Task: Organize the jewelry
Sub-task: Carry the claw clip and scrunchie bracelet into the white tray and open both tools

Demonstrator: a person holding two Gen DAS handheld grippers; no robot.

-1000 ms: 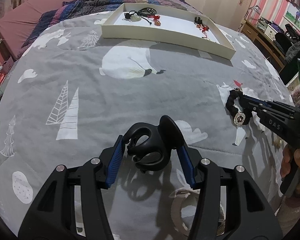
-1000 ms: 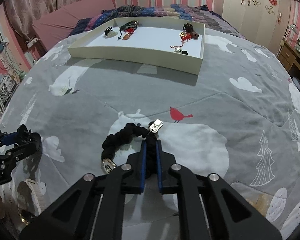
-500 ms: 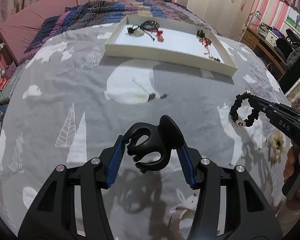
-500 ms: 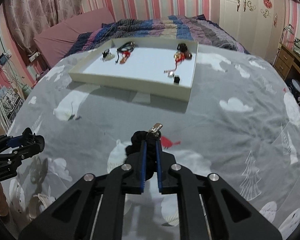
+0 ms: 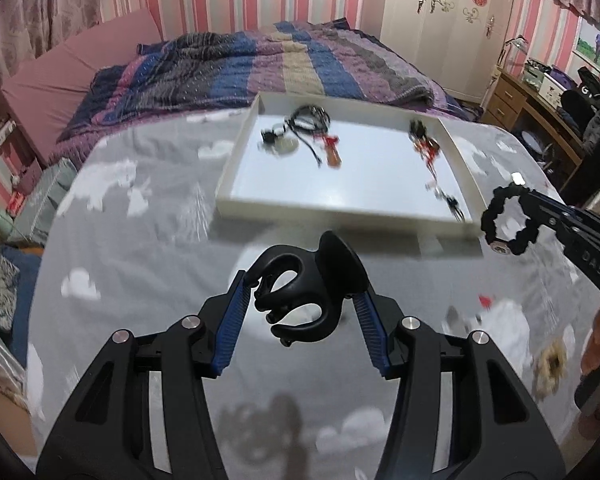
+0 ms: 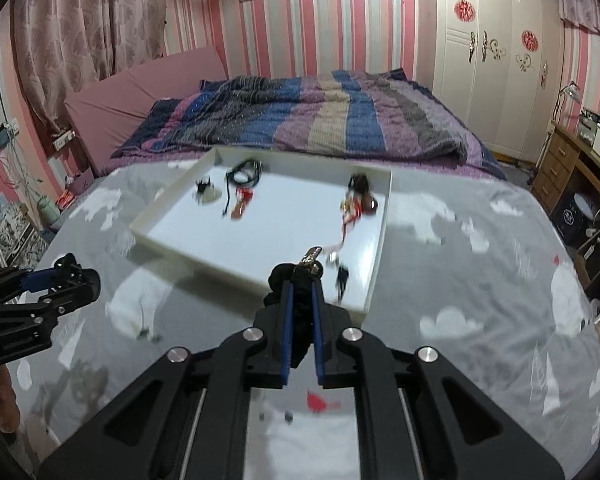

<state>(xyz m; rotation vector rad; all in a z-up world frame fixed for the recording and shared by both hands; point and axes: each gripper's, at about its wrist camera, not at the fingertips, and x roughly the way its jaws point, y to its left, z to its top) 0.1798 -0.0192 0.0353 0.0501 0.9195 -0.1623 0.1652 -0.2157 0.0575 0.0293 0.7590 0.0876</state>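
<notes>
Black beaded bracelet (image 5: 507, 220) hangs pinched in the right gripper (image 6: 300, 276), raised near the white tray (image 6: 376, 276); left gripper (image 5: 300, 300) clamps what looks like a black claw clip (image 5: 304, 296), level.

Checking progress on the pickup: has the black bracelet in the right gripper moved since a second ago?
Yes. The black bracelet, shut in the right gripper, has been lifted off the grey bedspread and carried toward the white tray, now at its near right corner.
</notes>
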